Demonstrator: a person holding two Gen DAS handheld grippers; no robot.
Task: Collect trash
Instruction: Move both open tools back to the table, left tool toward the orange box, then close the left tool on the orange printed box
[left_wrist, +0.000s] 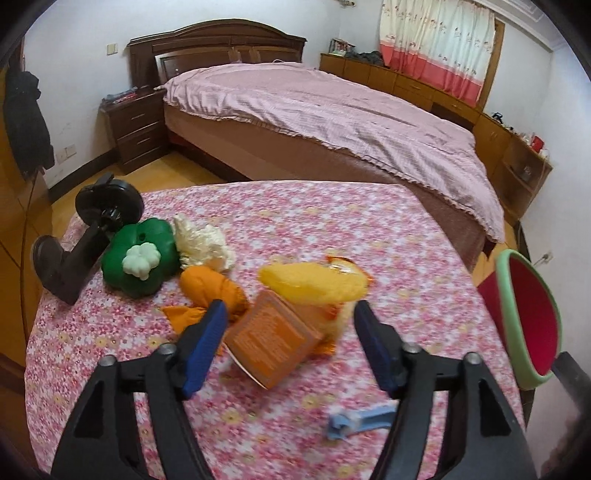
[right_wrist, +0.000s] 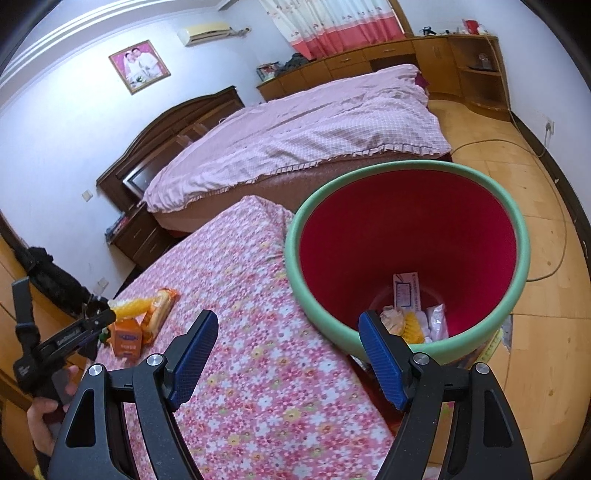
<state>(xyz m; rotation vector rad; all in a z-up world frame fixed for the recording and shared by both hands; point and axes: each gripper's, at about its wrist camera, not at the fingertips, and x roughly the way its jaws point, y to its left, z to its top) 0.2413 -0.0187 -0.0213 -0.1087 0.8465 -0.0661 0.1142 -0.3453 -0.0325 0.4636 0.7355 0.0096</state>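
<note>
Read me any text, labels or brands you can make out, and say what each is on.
None reads clearly.
Orange box: printed lines, blurred.
Same box in right view: blue label, too small.
Paper slip in the bin: too small.
Left gripper body: white lettering, illegible.

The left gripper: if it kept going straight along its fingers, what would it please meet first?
Most likely the orange carton, which lies on the floral table between the open fingers of the left gripper, with the yellow wrapper just behind it; depth is hard to judge.
</note>
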